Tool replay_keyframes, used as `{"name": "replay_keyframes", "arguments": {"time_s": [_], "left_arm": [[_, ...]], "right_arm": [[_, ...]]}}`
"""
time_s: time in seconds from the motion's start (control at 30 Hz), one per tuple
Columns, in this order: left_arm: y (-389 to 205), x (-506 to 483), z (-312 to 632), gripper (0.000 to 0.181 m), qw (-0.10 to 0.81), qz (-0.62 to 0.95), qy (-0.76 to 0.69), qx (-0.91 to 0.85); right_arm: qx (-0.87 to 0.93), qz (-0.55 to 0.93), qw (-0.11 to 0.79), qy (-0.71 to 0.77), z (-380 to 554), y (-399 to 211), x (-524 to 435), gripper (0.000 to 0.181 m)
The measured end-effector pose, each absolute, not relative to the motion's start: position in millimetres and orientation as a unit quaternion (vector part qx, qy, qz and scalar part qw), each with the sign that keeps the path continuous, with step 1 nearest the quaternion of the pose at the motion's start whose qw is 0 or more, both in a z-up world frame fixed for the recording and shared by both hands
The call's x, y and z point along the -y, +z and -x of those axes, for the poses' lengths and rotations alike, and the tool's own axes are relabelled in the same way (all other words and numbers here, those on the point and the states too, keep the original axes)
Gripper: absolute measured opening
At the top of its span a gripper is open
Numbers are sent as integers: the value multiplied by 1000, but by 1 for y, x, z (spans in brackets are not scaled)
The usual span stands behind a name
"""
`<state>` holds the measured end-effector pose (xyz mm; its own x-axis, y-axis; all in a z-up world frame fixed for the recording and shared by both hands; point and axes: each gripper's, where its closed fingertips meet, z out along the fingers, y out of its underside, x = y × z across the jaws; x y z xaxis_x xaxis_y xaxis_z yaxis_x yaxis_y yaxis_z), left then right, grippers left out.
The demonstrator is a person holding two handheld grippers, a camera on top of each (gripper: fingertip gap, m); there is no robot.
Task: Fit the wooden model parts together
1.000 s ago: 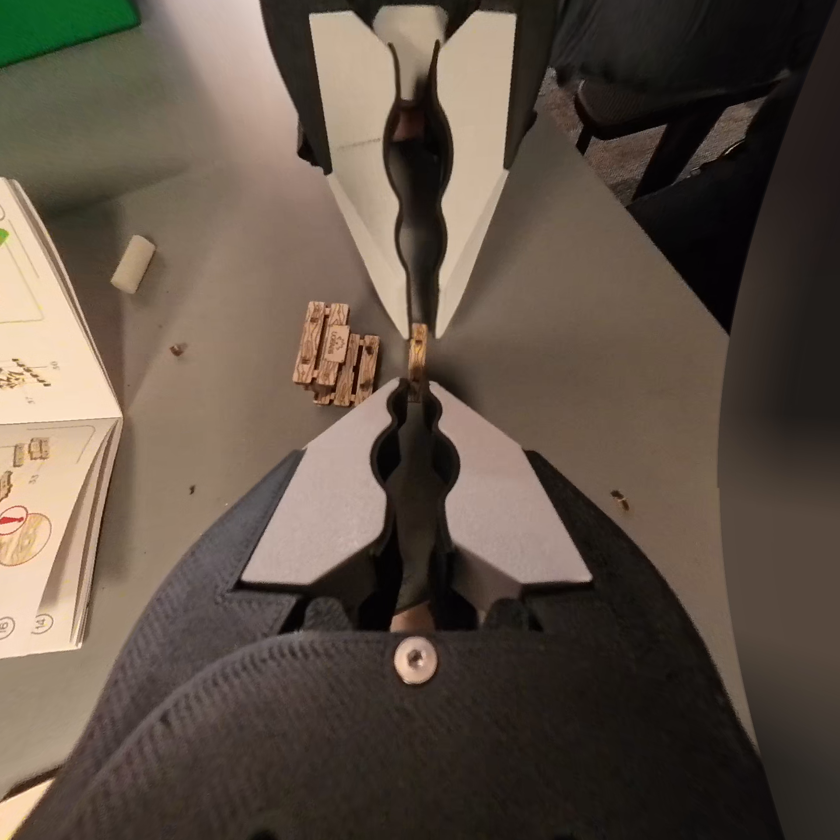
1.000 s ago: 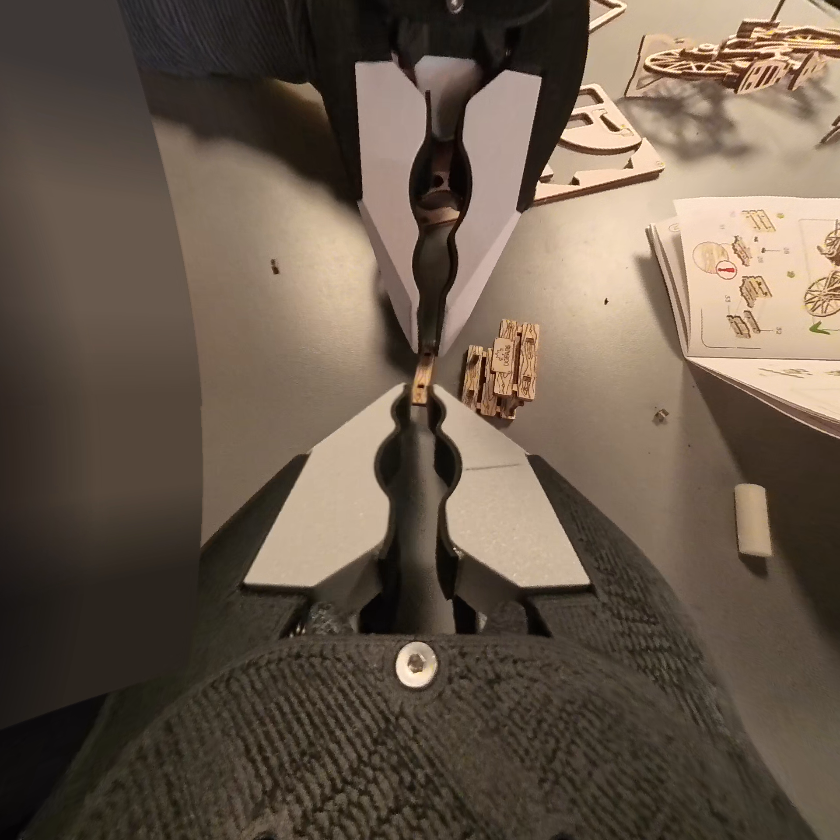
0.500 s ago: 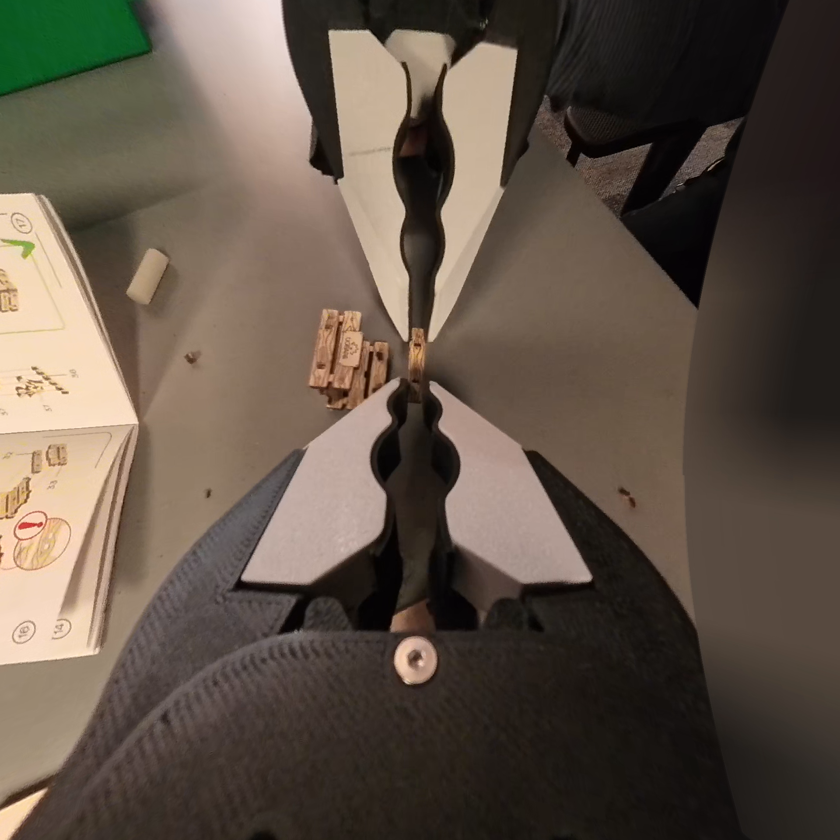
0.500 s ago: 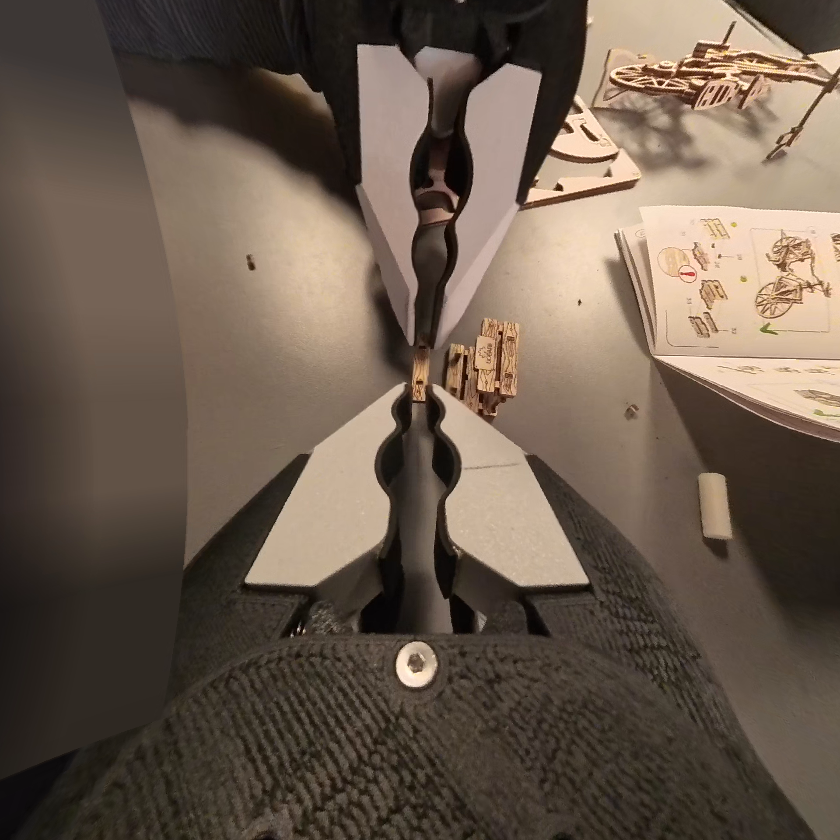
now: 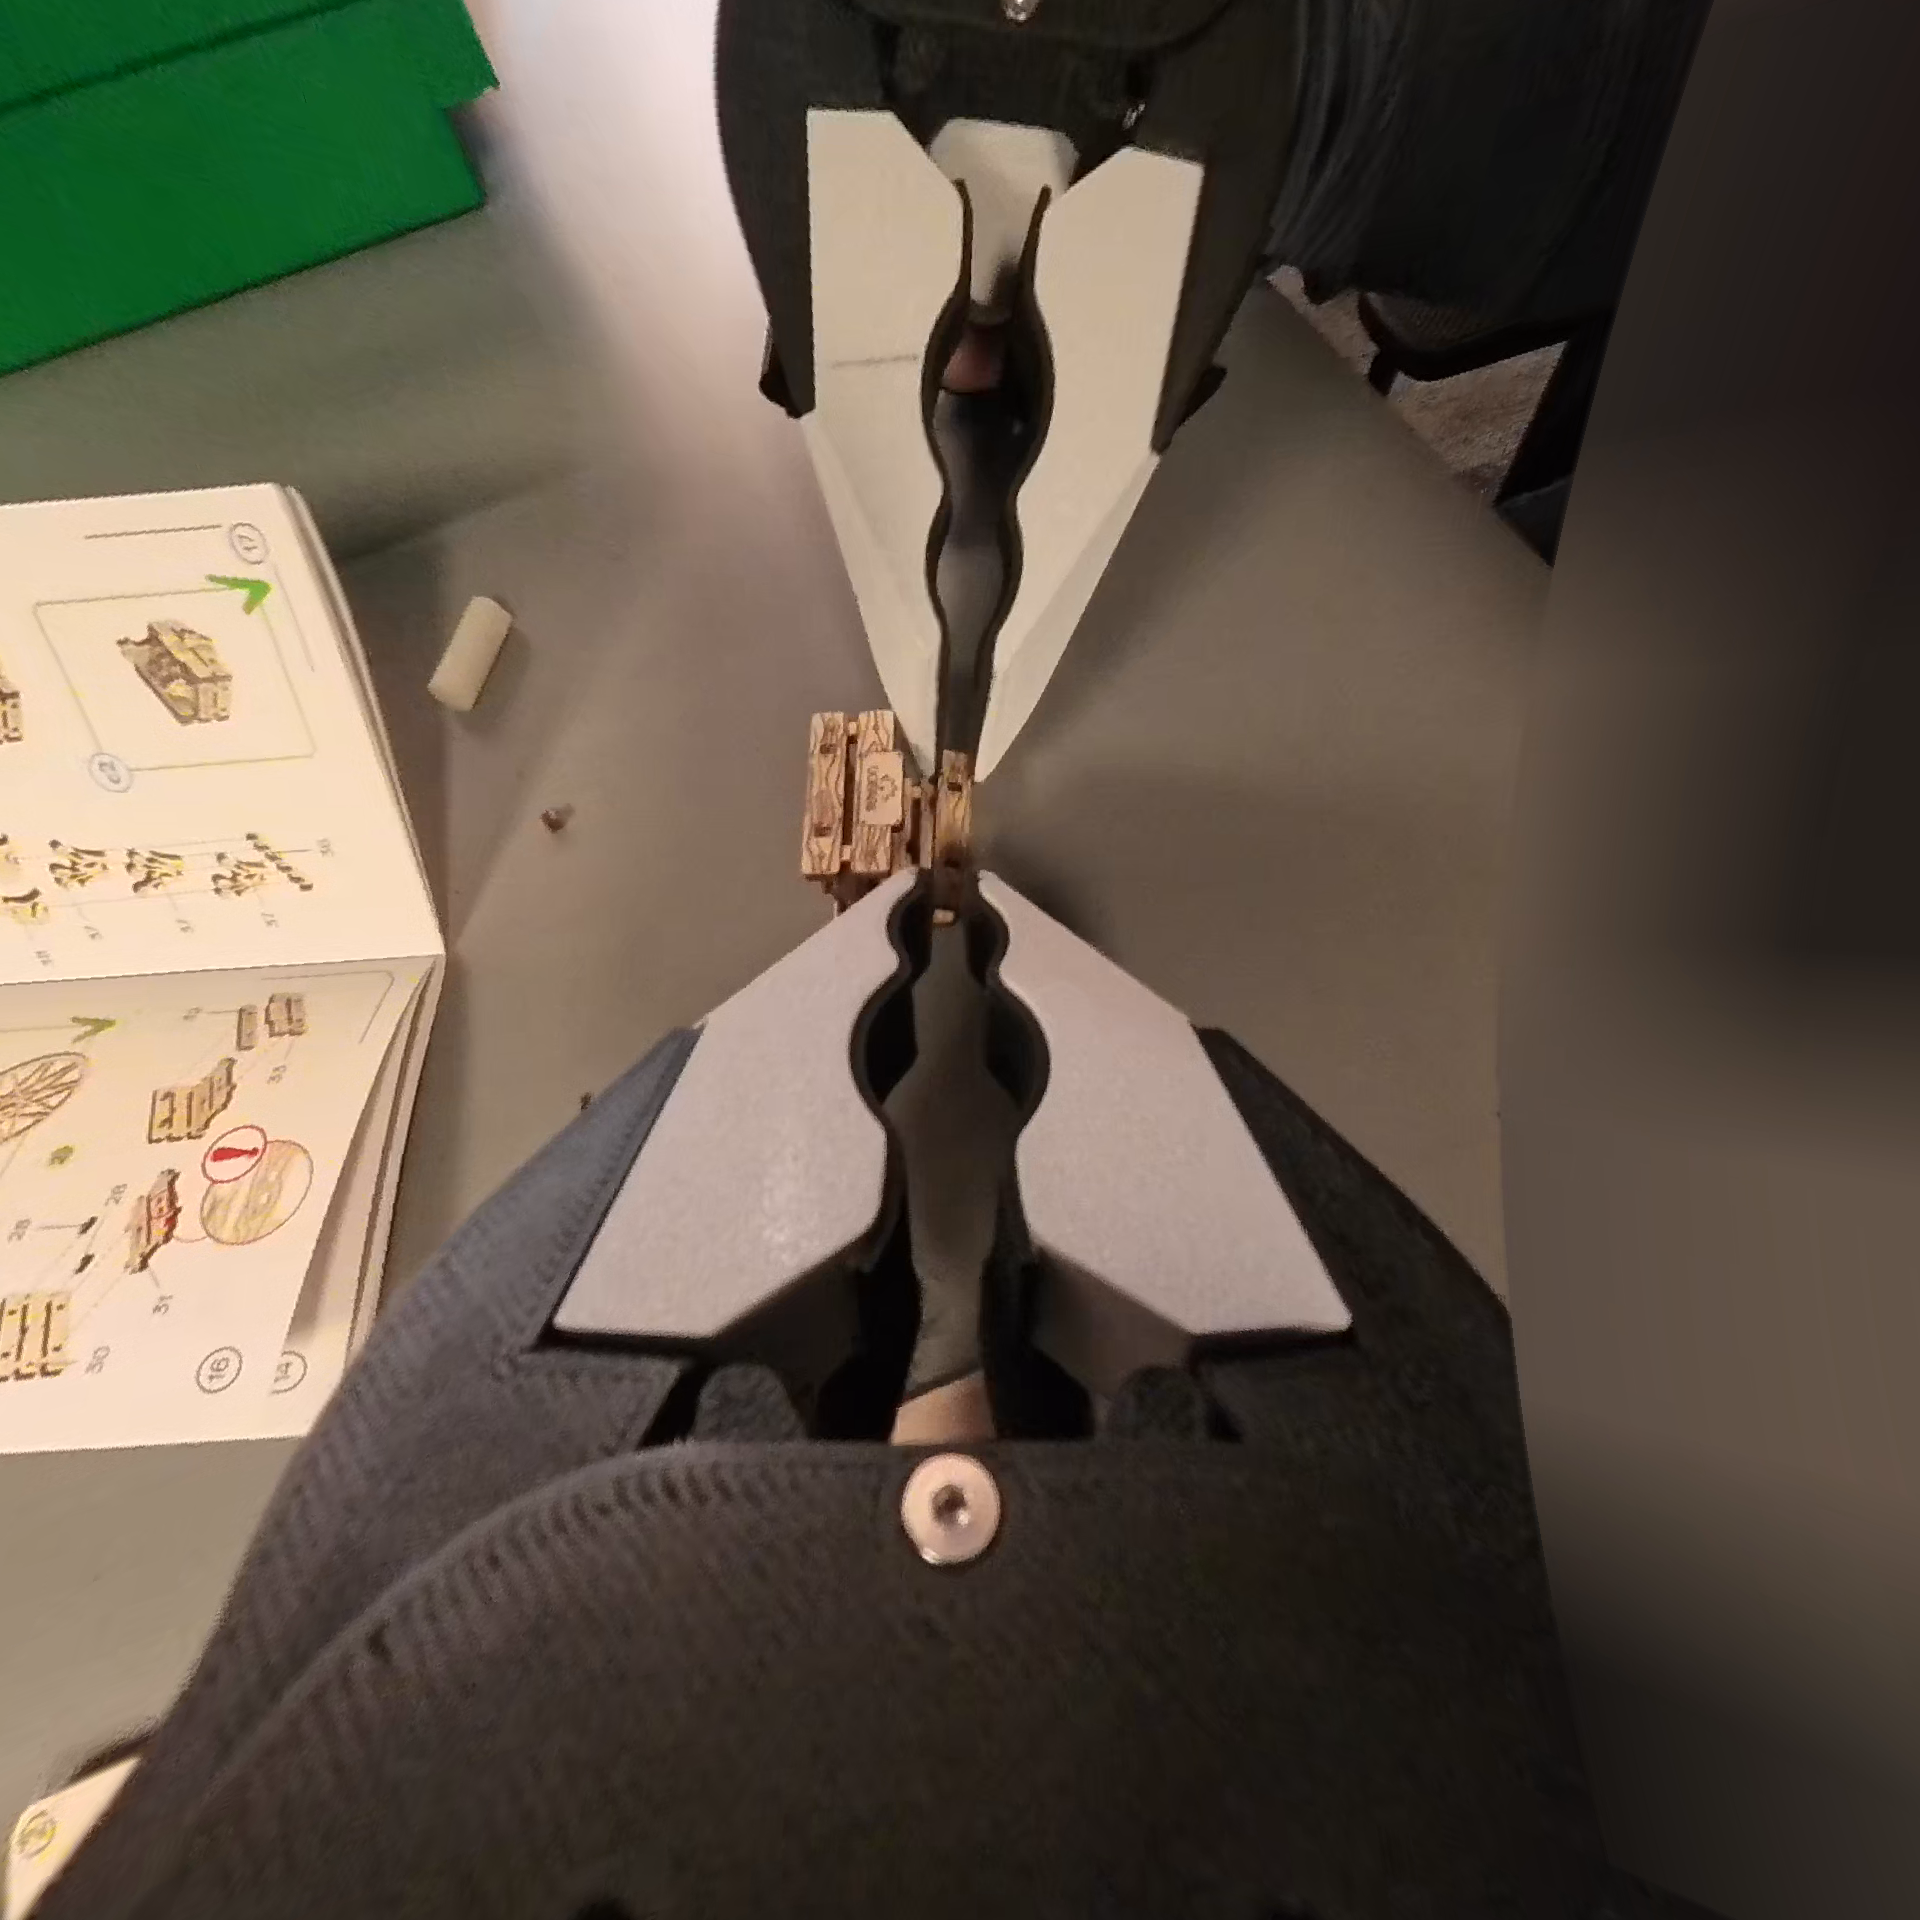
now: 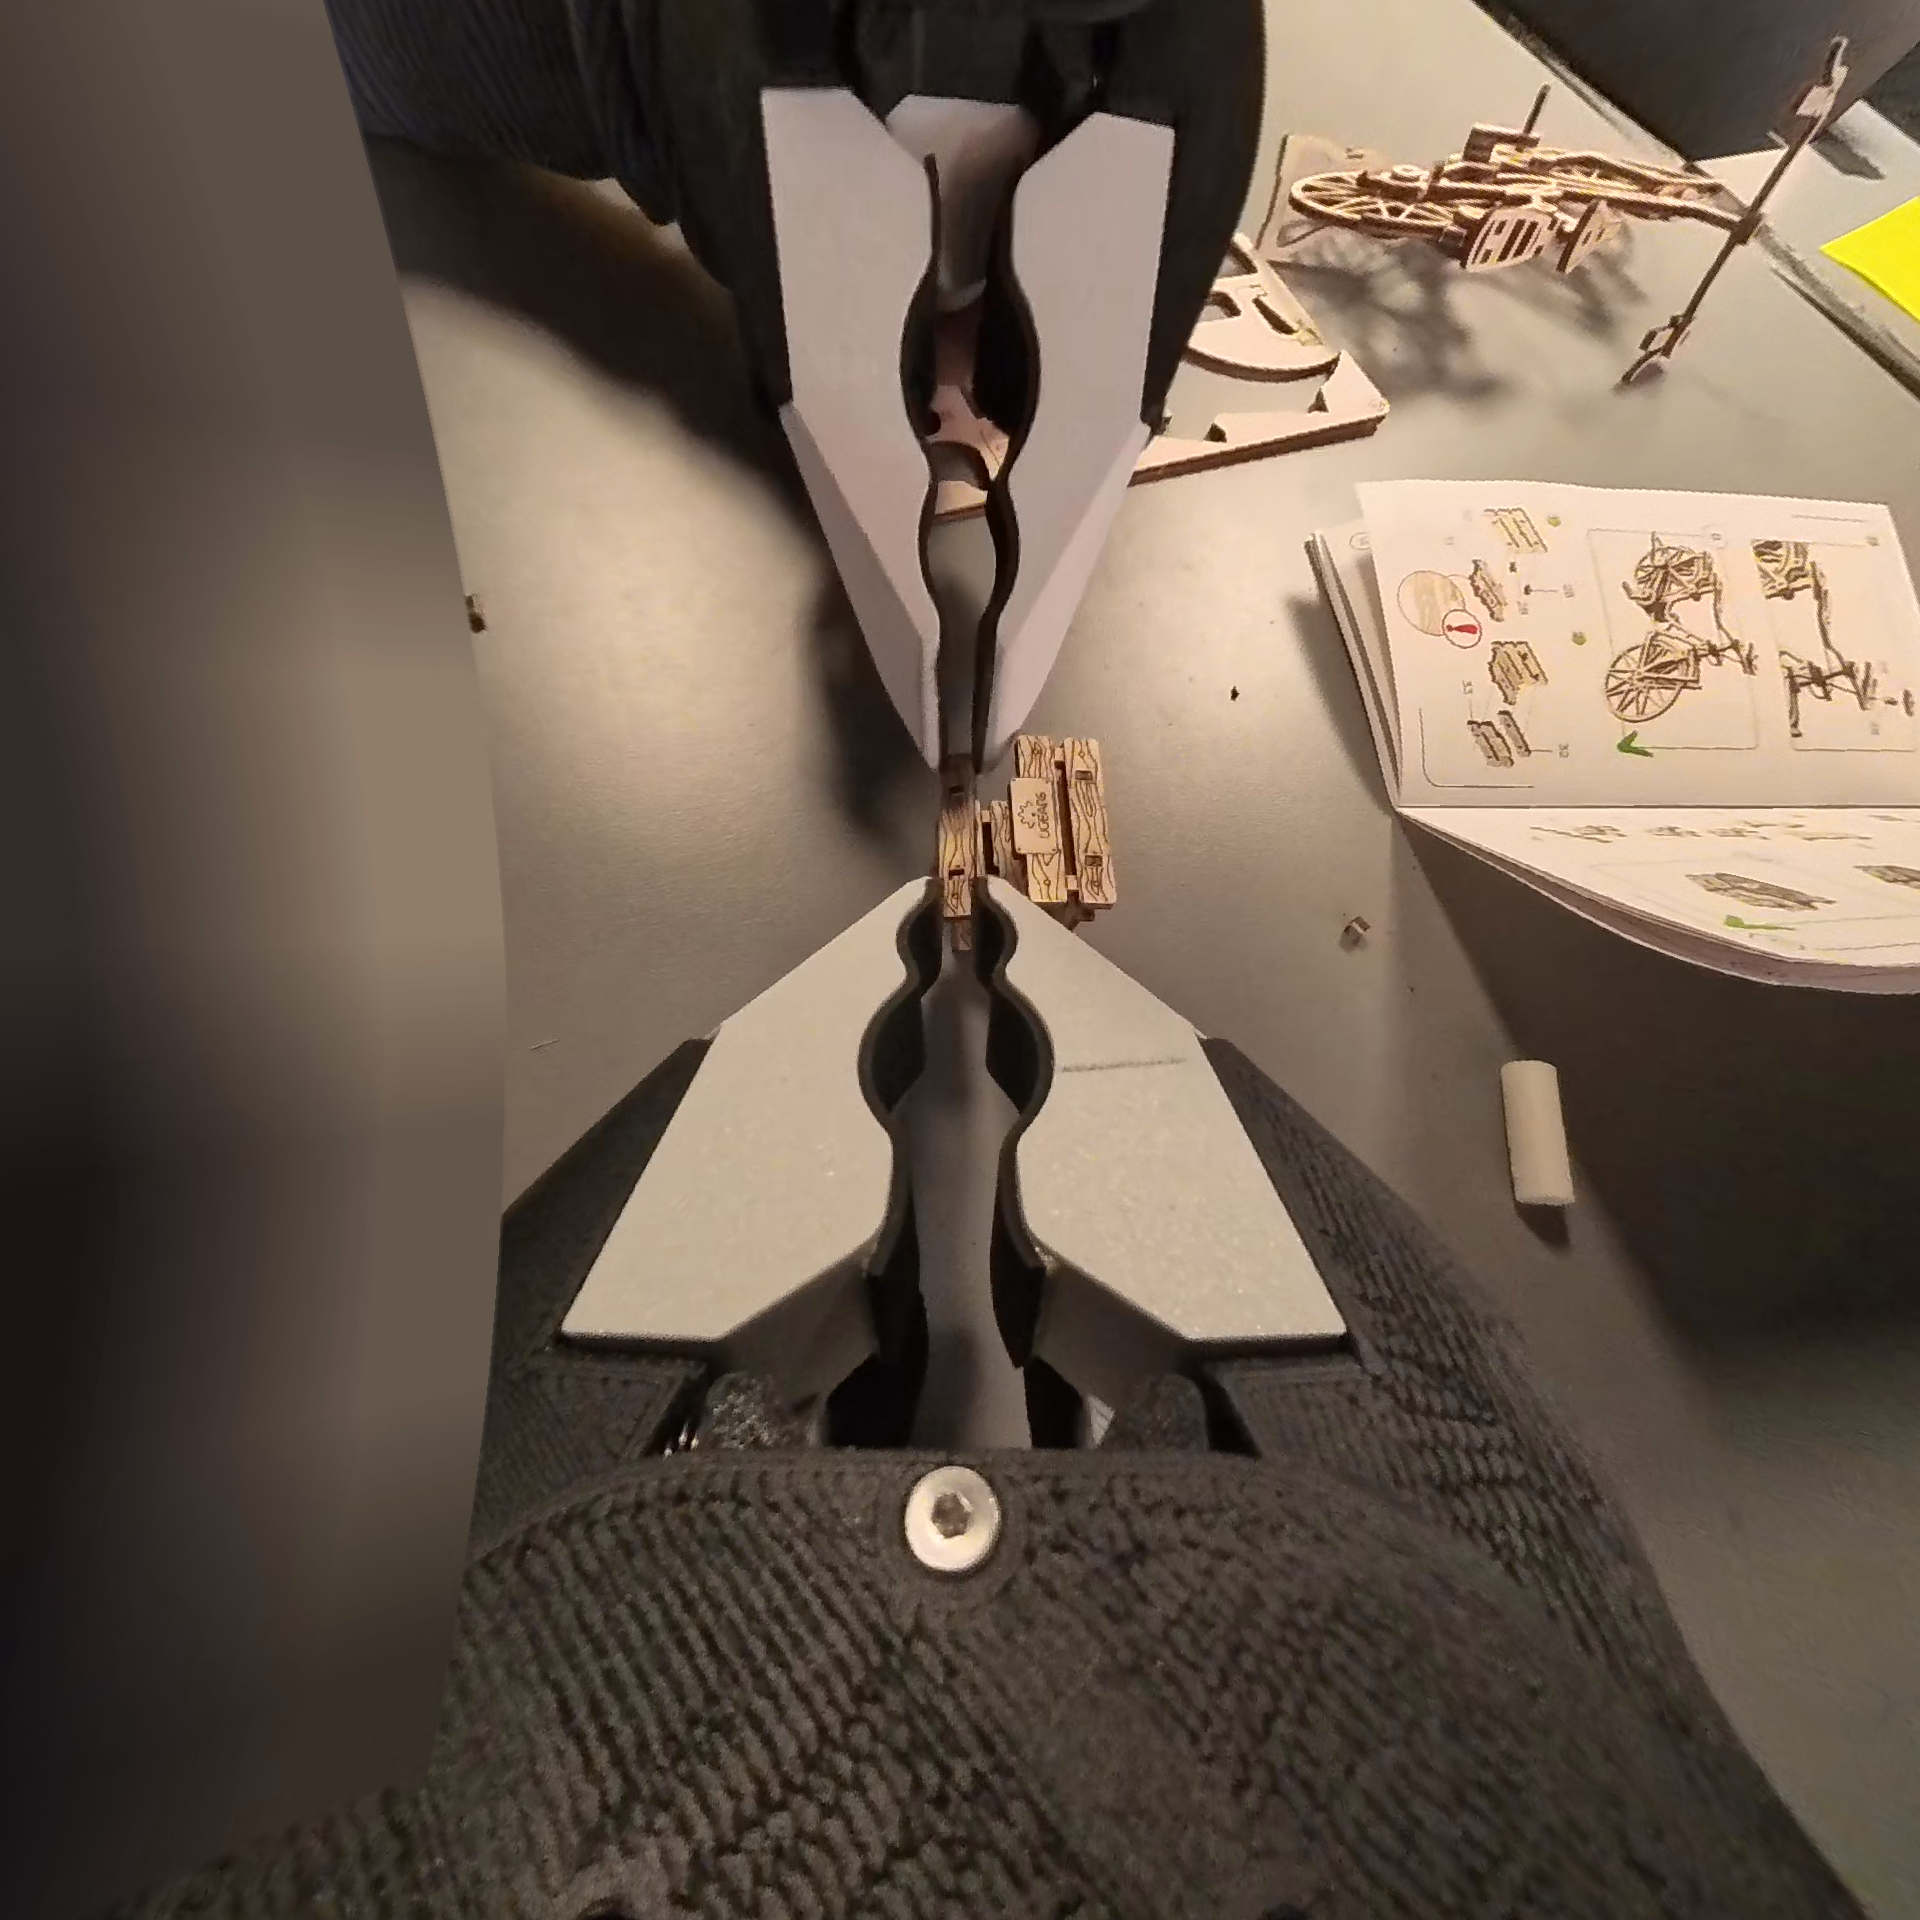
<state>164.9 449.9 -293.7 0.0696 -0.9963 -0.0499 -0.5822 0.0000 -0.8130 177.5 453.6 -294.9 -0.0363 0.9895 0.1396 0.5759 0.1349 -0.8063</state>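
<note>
A small wooden strip (image 5: 954,821) is pinched end to end between both grippers. My left gripper (image 5: 945,906) is shut on its near end in the left wrist view. My right gripper (image 6: 961,920) is shut on the other end; it also shows in the left wrist view (image 5: 958,756), coming in from the top. The left gripper shows at the top of the right wrist view (image 6: 961,761). The strip (image 6: 958,847) sits right against the side of a small wooden plank assembly (image 5: 857,821) (image 6: 1060,831) on the grey table. Whether they are joined is hidden.
An open instruction booklet (image 5: 208,935) (image 6: 1662,675) lies beside the work. A white cylinder (image 5: 473,652) (image 6: 1536,1132) lies near it. A wooden cart model (image 6: 1455,208) and a punched wooden sheet (image 6: 1268,405) lie farther off. Green sheets (image 5: 208,156) lie at a corner. The table edge (image 5: 1403,436) is close. Less than 4 cm separates the two grippers' tips.
Both grippers have carried the strip sideways to the plank assembly. The gap seen a second ago has closed and the strip now sits against the assembly's side.
</note>
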Motion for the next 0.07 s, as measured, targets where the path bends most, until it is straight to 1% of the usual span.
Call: {"name": "replay_keyframes", "arguments": {"time_s": [0.07], "left_arm": [[-294,-450,-165,3,346,644,-300,-612]], "right_arm": [[661,592,360,289,-178,-295,-454,4]]}}
